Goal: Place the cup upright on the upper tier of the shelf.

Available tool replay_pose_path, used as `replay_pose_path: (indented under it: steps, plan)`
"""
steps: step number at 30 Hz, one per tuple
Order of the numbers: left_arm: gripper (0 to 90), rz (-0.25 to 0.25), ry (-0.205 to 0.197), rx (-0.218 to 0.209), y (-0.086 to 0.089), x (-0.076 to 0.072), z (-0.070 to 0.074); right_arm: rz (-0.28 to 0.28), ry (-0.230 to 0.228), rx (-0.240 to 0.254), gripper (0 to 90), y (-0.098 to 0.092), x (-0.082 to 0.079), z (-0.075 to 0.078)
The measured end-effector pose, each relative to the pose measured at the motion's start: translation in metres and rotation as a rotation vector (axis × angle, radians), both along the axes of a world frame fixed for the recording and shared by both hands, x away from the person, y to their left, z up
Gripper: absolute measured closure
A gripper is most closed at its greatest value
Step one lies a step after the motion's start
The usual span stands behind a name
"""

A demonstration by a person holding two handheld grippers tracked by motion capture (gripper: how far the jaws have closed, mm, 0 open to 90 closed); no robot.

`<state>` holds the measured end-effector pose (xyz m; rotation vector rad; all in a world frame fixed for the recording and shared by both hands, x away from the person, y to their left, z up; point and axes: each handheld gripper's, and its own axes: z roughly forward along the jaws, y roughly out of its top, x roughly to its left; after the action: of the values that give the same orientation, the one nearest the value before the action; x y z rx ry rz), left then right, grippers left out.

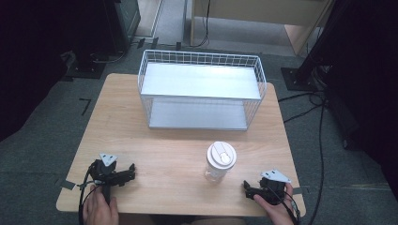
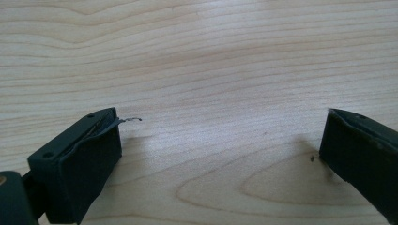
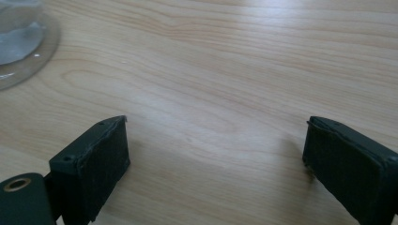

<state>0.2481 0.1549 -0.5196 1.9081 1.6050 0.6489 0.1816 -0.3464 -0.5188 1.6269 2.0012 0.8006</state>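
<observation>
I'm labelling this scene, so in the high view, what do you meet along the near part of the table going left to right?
Left claw → clear jar with a white lid → right claw.

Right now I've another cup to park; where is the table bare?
Bare wood lies between the left gripper and the cup, and in a strip between cup and wire basket. The tightest spot is between cup and right gripper.
</observation>
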Motion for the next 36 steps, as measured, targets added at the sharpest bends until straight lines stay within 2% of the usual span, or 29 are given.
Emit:
replay_pose_path:
  steps: [4,9,24,27,32,34,36]
  plan:
    - [0.0,0.0,0.0,0.001,0.0,0.0,0.0,0.029,-0.028,0.001,7.5,0.011,-0.003,0.006]
    - [0.0,0.0,0.0,0.0,0.0,0.0,0.0,0.077,-0.04,0.009,7.5,0.027,-0.006,0.011]
    - [0.0,0.0,0.0,0.0,0.0,0.0,0.0,0.212,-0.048,0.008,7.4,0.071,-0.007,0.01]
    - [0.0,0.0,0.0,0.0,0.0,0.0,0.0,0.22,-0.052,0.018,7.4,0.079,-0.005,0.01]
    - [0.0,0.0,0.0,0.0,0.0,0.0,0.0,0.238,-0.094,0.049,7.4,0.089,-0.003,0.014]
    - [0.0,0.0,0.0,0.0,0.0,0.0,0.0,0.233,-0.104,0.055,7.4,0.09,-0.003,0.015]
    - [0.0,0.0,0.0,0.0,0.0,0.0,0.0,0.214,-0.139,0.086,7.4,0.093,-0.001,0.019]
